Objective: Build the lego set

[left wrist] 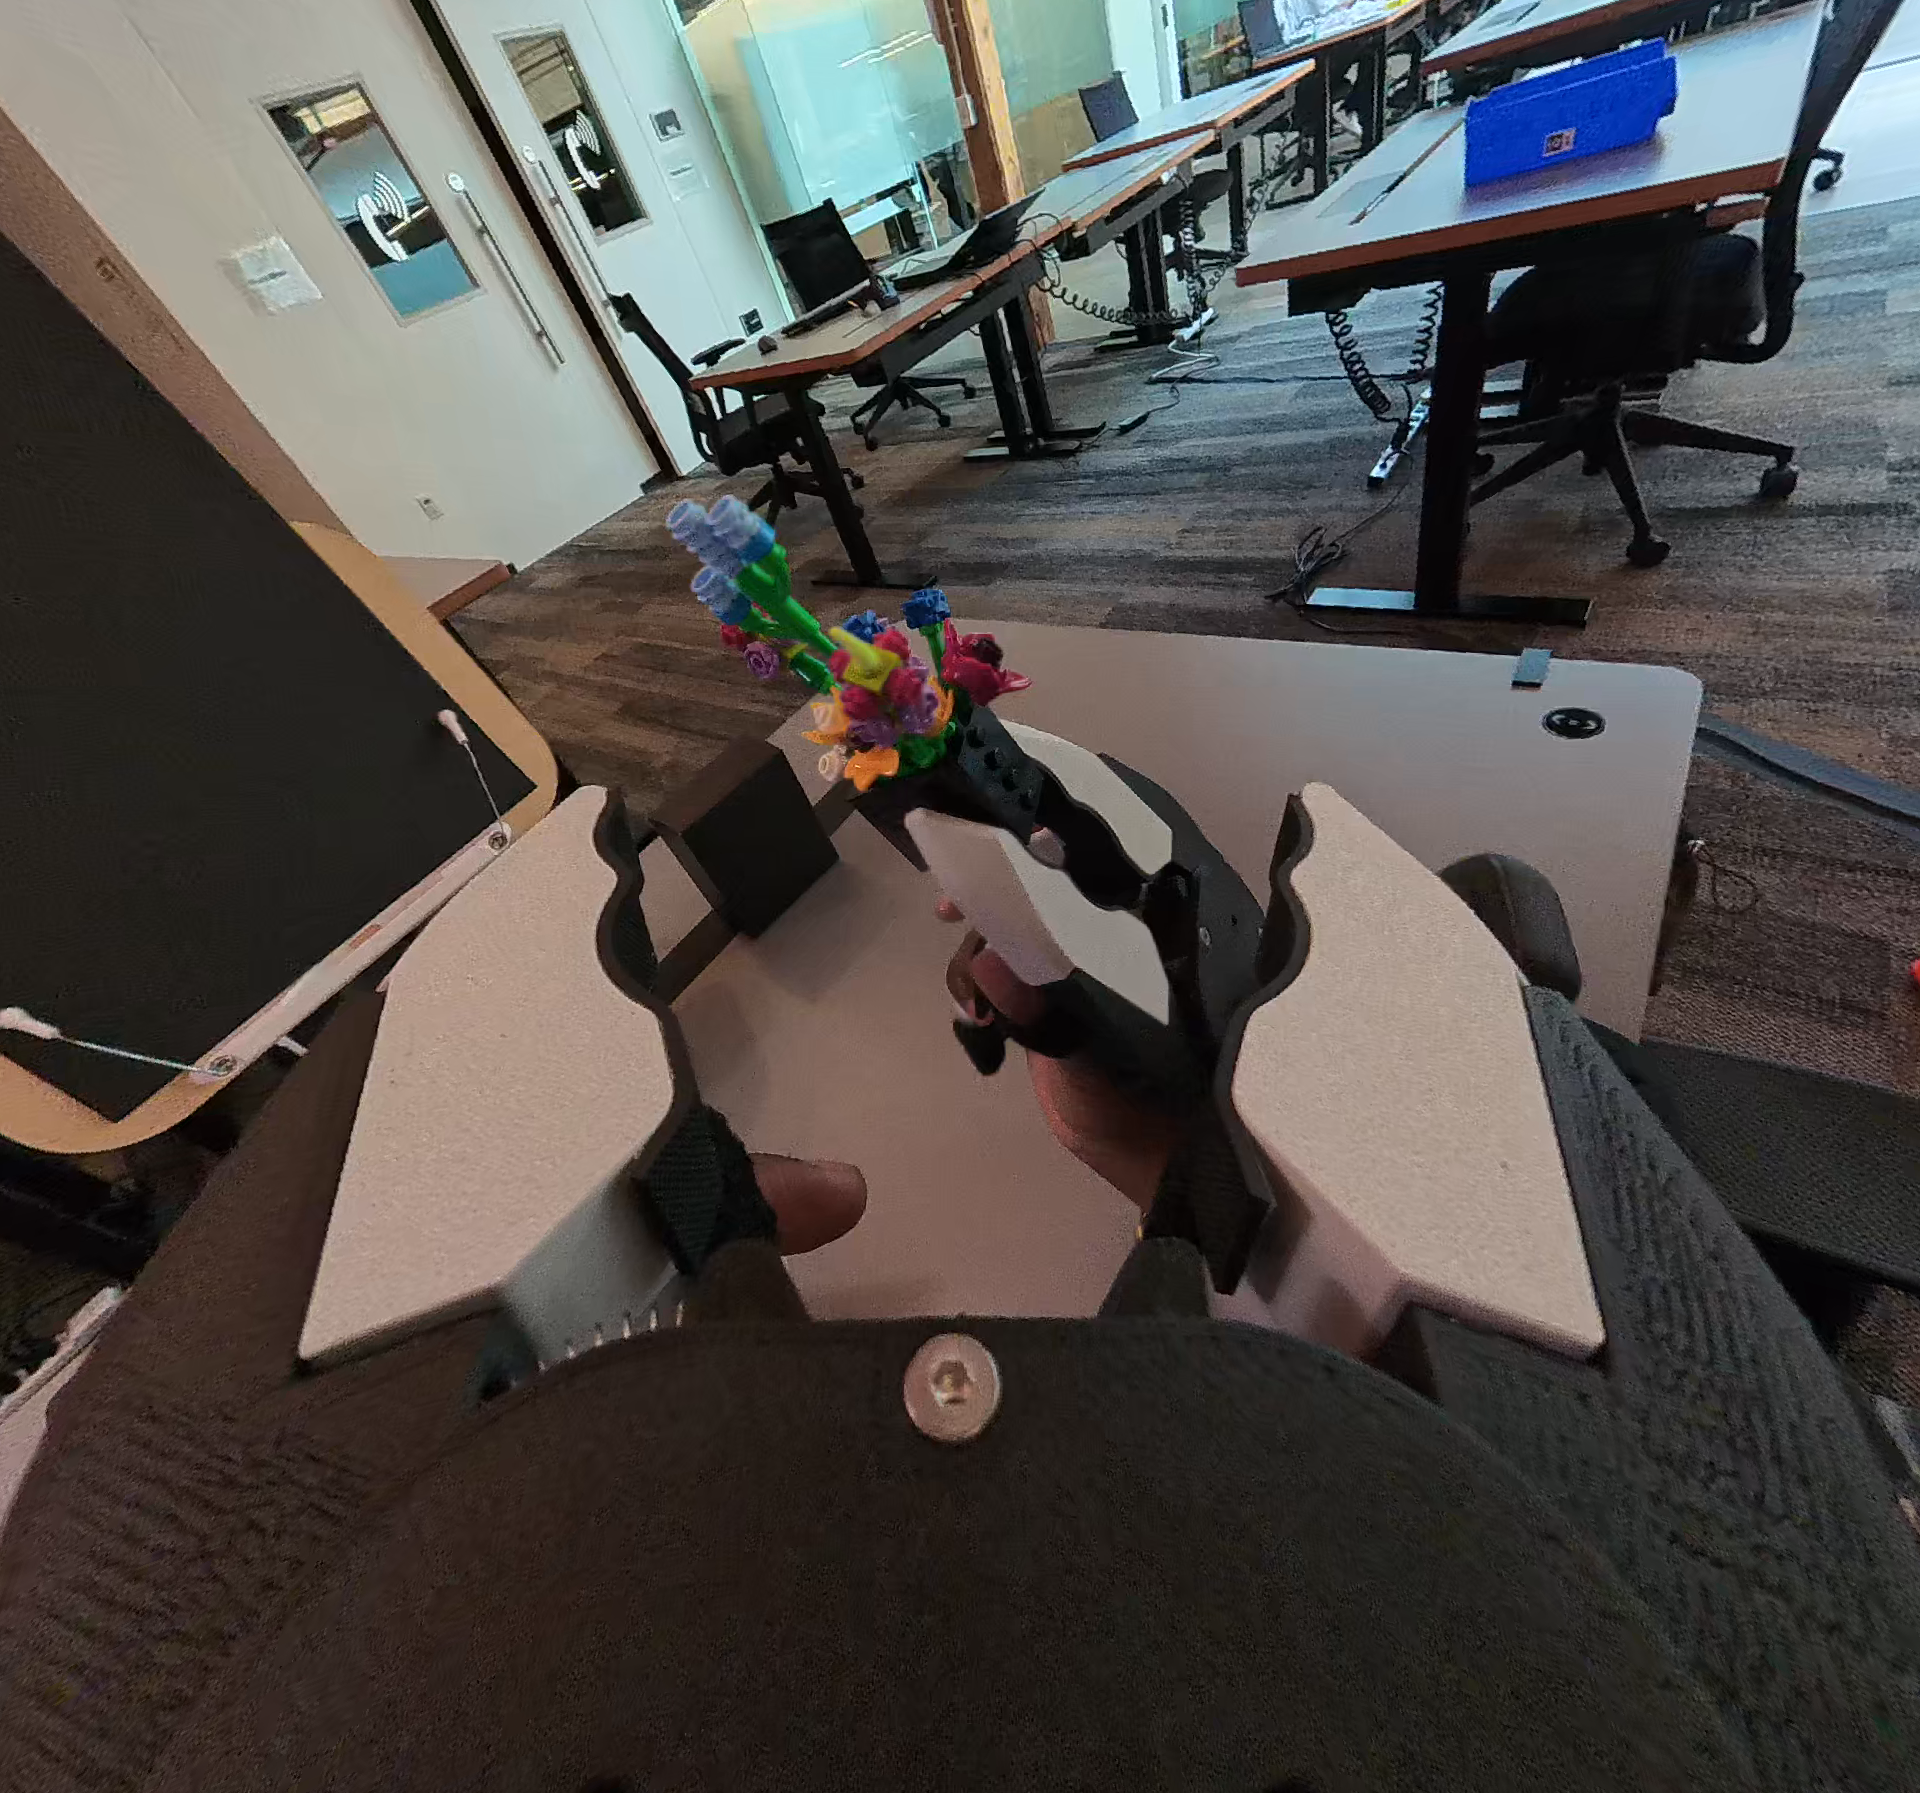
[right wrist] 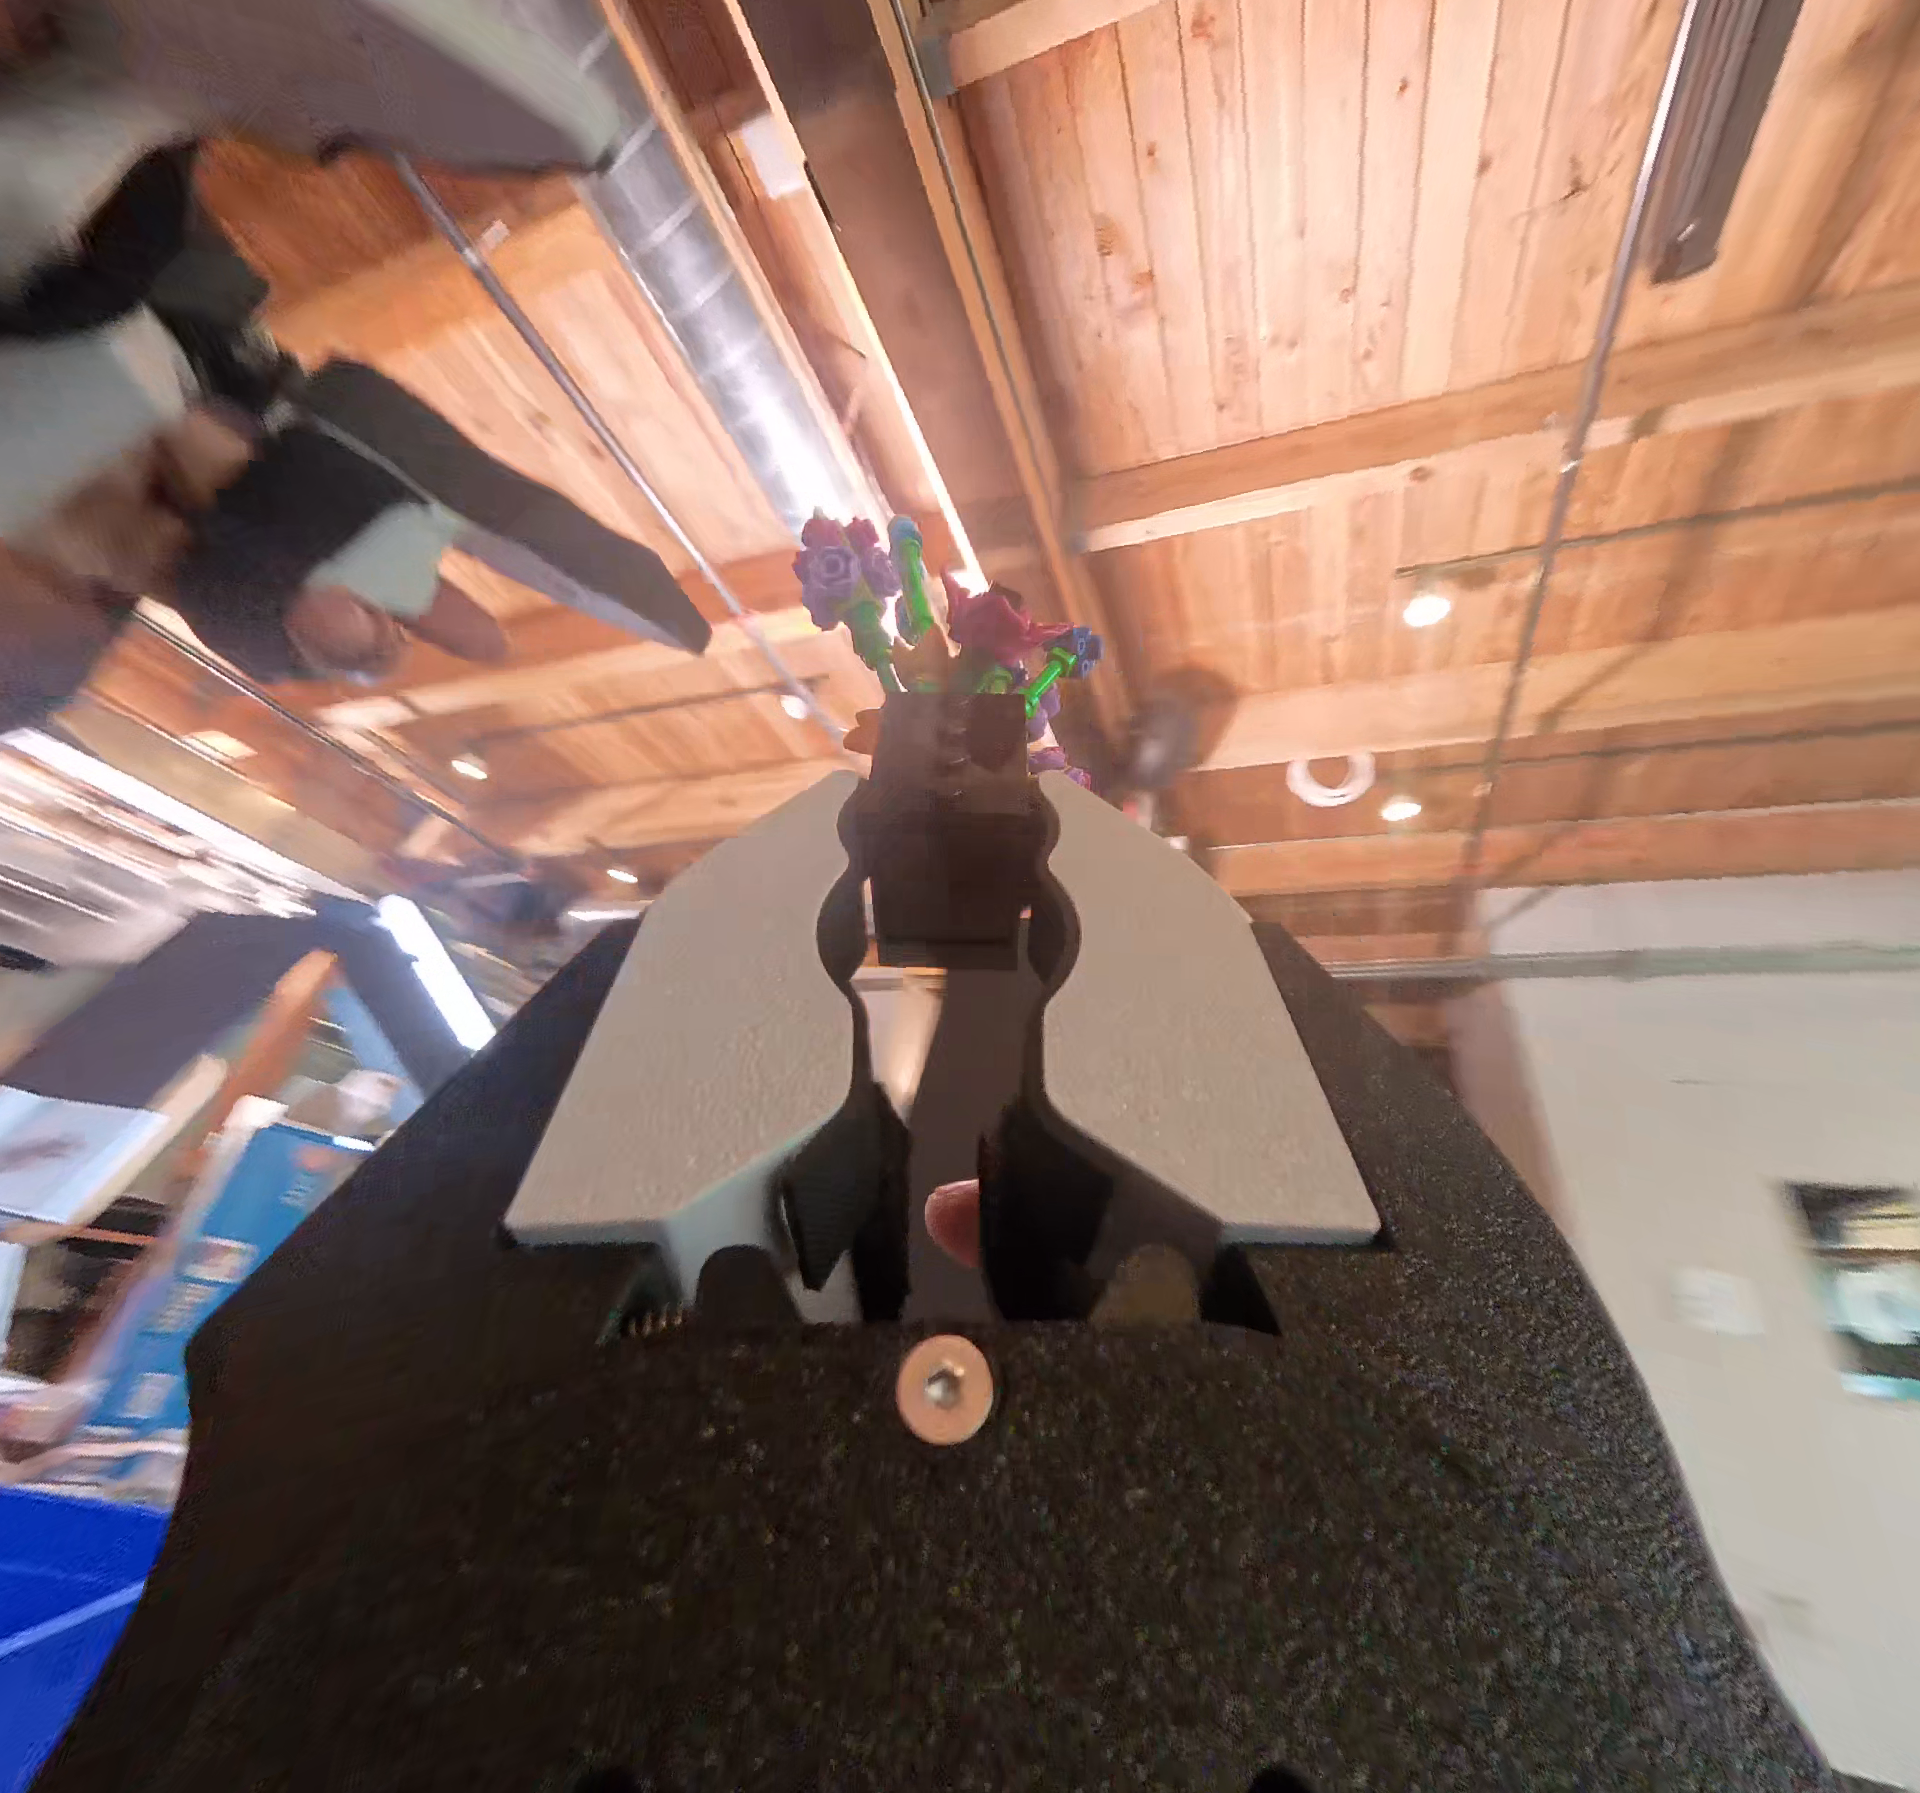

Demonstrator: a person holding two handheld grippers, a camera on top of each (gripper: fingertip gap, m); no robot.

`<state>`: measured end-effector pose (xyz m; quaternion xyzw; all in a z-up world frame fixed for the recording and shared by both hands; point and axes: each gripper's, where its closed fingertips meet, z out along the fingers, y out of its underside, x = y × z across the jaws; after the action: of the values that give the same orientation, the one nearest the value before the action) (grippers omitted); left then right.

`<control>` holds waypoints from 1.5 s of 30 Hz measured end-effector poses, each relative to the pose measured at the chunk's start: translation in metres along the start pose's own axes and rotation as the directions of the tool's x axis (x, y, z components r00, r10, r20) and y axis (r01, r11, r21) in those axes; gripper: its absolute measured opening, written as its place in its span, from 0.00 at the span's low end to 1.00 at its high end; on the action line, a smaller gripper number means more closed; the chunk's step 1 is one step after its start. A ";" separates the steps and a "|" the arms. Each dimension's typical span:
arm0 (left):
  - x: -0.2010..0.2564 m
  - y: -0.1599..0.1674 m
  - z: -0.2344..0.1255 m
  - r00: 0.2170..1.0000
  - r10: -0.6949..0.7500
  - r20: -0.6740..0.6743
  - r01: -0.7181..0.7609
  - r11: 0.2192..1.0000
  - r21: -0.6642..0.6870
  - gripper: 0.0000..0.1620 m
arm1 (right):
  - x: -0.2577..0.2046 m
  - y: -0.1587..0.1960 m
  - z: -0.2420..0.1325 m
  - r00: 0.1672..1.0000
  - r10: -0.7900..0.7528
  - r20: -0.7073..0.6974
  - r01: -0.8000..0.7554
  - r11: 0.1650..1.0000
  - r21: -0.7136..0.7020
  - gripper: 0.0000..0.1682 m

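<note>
Right wrist view: my right gripper (right wrist: 951, 813) pinches the flower bouquet's black base (right wrist: 951, 808), frame centre. Left gripper (left wrist: 951, 829) spread, empty. Step: inspecting; next, set it down upright.

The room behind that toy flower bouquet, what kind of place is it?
Most likely an open-plan office: rows of desks with rolling office chairs, glass-walled rooms at the back, and a timber ceiling with an exposed metal duct.
</note>
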<state>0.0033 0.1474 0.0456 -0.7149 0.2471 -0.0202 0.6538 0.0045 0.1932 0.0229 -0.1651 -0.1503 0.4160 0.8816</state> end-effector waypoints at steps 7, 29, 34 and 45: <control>-0.014 0.007 -0.002 0.997 -0.063 -0.053 0.065 0.997 0.035 0.70 | -0.001 0.008 0.002 0.879 0.458 0.132 -0.462 0.887 -0.001 0.16; -0.024 0.030 0.006 0.989 -0.107 -0.098 0.113 0.991 0.064 0.70 | 0.006 0.042 -0.014 -0.347 0.835 0.428 -0.935 -0.270 -0.231 0.16; -0.021 0.037 0.011 0.988 -0.110 -0.105 0.116 0.992 0.049 0.70 | 0.000 0.031 -0.019 -0.545 0.674 0.500 -0.838 -0.423 -0.343 0.16; -0.023 0.040 0.010 0.987 -0.125 -0.100 0.131 0.990 0.053 0.70 | -0.031 0.036 -0.012 -0.182 0.898 0.401 -0.929 -0.024 -0.369 0.16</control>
<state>-0.0268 0.1649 0.0130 -0.7078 0.2314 -0.1041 0.6592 -0.0344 0.1886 -0.0075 -0.0706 -0.2158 0.9469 0.2278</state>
